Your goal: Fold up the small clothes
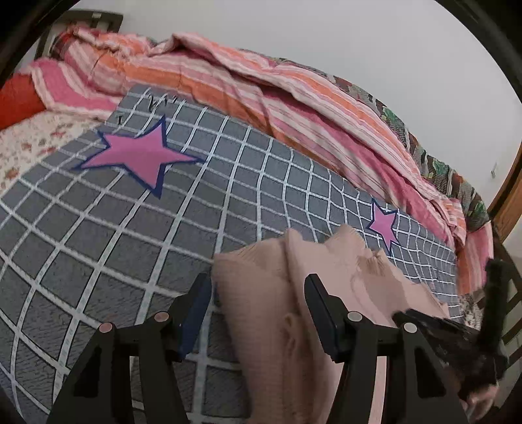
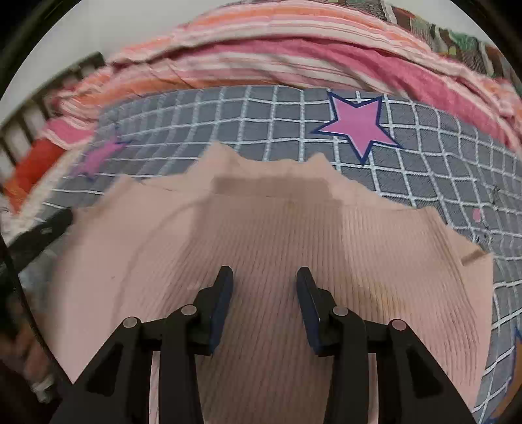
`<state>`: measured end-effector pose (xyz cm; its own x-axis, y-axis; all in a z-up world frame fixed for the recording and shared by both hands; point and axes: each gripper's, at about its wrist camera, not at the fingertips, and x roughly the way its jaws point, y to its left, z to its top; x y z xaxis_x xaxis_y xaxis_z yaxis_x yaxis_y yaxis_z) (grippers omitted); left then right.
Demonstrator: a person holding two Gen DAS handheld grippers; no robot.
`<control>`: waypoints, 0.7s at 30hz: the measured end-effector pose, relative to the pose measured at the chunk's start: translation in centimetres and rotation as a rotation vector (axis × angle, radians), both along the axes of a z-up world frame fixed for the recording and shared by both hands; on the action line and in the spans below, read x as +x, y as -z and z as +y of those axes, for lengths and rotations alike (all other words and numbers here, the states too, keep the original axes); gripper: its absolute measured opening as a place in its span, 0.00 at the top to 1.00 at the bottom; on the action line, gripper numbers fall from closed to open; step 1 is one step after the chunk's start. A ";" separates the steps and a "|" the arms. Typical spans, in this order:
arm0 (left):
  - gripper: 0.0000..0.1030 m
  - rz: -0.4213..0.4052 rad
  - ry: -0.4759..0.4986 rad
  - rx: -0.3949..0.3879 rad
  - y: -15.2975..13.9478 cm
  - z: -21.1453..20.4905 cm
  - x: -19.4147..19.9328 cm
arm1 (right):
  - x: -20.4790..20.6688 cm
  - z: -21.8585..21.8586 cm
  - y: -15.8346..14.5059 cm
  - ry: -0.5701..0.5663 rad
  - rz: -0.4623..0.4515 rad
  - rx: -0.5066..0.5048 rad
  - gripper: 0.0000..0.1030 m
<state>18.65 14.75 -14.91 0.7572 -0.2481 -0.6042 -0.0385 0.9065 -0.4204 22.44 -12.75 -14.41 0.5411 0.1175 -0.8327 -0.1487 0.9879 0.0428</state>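
A pale pink ribbed knit garment (image 2: 280, 234) lies on the grey checked blanket (image 2: 261, 111) on the bed. In the right wrist view it spreads wide under my right gripper (image 2: 264, 277), which is open with nothing between its fingers. In the left wrist view the garment (image 1: 261, 293) is bunched and partly folded, and its edge runs between the open fingers of my left gripper (image 1: 257, 287). The right gripper shows in the left wrist view (image 1: 473, 342) at the right edge of the garment.
A rumpled pink and orange striped quilt (image 1: 261, 84) is piled along the far side of the bed. Pink stars (image 1: 137, 155) mark the blanket. A red pillow (image 1: 19, 101) and a dark headboard (image 1: 88, 19) are at the left. A wooden bed frame (image 1: 505, 195) is at the right.
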 end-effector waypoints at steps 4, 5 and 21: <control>0.45 -0.003 -0.016 -0.013 0.2 1.0 -0.3 | 2.9 -0.2 0.9 0.063 0.081 -0.007 0.61; 0.45 -0.003 -0.014 -0.022 0.2 1.2 -0.3 | 3.6 -0.2 1.0 0.075 0.092 -0.006 0.61; 0.44 -0.037 0.040 -0.033 -0.3 2.1 -1.5 | 3.0 1.1 0.4 0.073 0.065 -0.082 0.63</control>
<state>17.14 16.84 -14.62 0.7678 -0.2983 -0.5670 0.0138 0.8925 -0.4508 25.41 -11.64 -14.81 0.4899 0.0101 -0.8717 -0.0758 0.9966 -0.0311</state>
